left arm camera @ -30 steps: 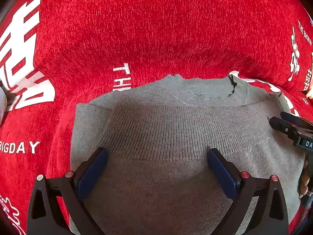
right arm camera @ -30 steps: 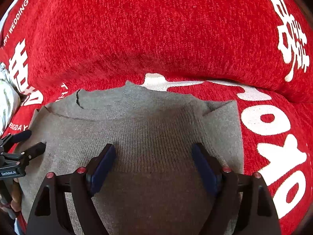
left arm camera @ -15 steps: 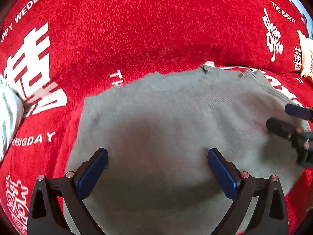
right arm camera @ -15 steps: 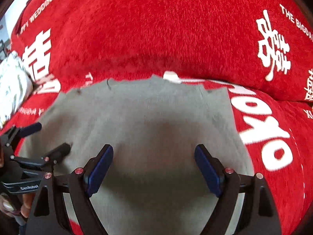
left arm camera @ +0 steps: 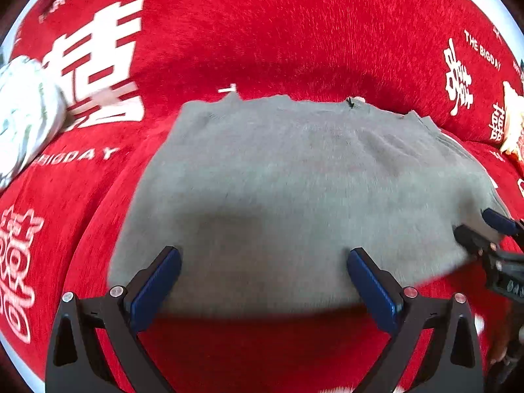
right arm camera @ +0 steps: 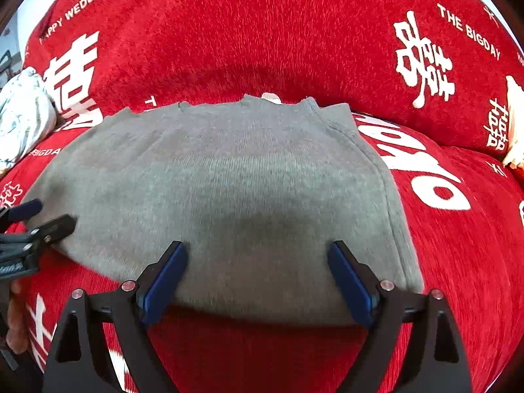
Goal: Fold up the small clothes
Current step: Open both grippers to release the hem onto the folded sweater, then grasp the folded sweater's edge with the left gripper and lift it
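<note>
A grey knit sweater (left arm camera: 294, 190) lies folded flat on the red sofa seat; it also shows in the right wrist view (right arm camera: 229, 190). My left gripper (left arm camera: 263, 262) is open and empty, hovering over the sweater's near edge. My right gripper (right arm camera: 258, 255) is open and empty over the near edge on the sweater's right half. The right gripper shows at the right edge of the left wrist view (left arm camera: 491, 232). The left gripper shows at the left edge of the right wrist view (right arm camera: 39, 217).
The red sofa cover (right arm camera: 458, 262) with white lettering spans seat and backrest. A white patterned garment (left arm camera: 23, 121) lies at the left, also in the right wrist view (right arm camera: 19, 121). A pale object (left arm camera: 514, 124) sits at the far right.
Both grippers have pulled back and up from the sweater. The ribbed hem seen a second ago is folded out of sight, and the near edge of the sweater has come into view.
</note>
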The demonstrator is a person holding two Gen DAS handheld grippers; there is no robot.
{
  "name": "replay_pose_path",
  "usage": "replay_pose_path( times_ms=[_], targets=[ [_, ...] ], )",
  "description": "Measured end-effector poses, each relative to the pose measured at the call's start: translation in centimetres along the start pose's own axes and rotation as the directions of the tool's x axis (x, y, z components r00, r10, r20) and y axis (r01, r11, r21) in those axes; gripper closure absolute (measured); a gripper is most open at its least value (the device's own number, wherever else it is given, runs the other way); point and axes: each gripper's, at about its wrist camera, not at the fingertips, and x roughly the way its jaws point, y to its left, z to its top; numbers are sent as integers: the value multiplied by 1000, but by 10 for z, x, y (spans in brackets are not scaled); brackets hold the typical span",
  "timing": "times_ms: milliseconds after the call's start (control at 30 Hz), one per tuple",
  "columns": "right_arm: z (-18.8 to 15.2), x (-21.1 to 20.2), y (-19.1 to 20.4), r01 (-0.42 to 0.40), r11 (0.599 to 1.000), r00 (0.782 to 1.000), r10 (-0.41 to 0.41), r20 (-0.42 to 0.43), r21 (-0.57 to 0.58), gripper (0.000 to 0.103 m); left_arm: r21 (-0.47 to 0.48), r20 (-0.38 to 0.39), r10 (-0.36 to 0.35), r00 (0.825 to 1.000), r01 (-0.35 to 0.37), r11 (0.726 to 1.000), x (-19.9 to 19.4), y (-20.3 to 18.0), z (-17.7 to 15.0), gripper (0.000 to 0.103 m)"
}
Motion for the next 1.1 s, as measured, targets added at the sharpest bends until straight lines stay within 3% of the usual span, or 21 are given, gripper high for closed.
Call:
replay_pose_path(
  times_ms=[167, 467, 567, 700, 767, 800, 900, 967, 1000, 1033, 1067, 1100],
  targets=[
    [-6, 0, 0, -23, 1000, 1000, 23, 19, -2, 4, 19, 86, 26, 996, -28, 999, -16, -2, -30, 1],
    [-7, 0, 2, -17, 1000, 1000, 17, 25, -10, 3, 11, 56, 50, 997, -51, 999, -18, -1, -23, 1],
    [-7, 0, 2, -18, 1000, 999, 18, 27, -8, 3, -69, 76, 97, 992, -92, 993, -33, 15, -16, 1],
    [-7, 1, 2, -14, 1000, 999, 15, 29, -10, 3, -286, 36, -8, 999, 18, 958, -41, 71, -10, 1],
    [-7, 1, 3, -10, 1000, 999, 10, 32, -12, 2, -437, -8, -183, 983, 161, 885, -25, 103, -13, 1],
    [-7, 1, 3, -9, 1000, 999, 9, 39, -7, 2, -473, 8, -217, 976, 195, 859, -21, 111, -14, 1],
    [-7, 0, 4, -10, 1000, 999, 10, 38, -7, 2, -474, 26, -286, 958, 264, 840, -9, 109, -1, 1],
    [-7, 0, 4, -8, 1000, 999, 8, 36, -8, 2, -462, 27, -293, 956, 272, 845, 0, 101, 9, 1],
    [-6, 0, 4, -8, 1000, 999, 8, 33, -9, 2, -456, 27, -299, 954, 278, 845, 5, 98, 13, 3],
    [-6, -1, 4, -7, 1000, 1000, 7, 29, -10, 2, -459, 36, -303, 952, 285, 842, 9, 96, 17, 18],
    [-4, -1, 4, -5, 1000, 1000, 5, 17, -12, 2, -464, 39, -312, 949, 294, 836, 11, 95, 20, 39],
    [-2, -2, 5, -2, 1000, 1000, 2, 8, -14, 2, -480, 41, -334, 942, 312, 820, 16, 99, 20, 49]
  ],
)
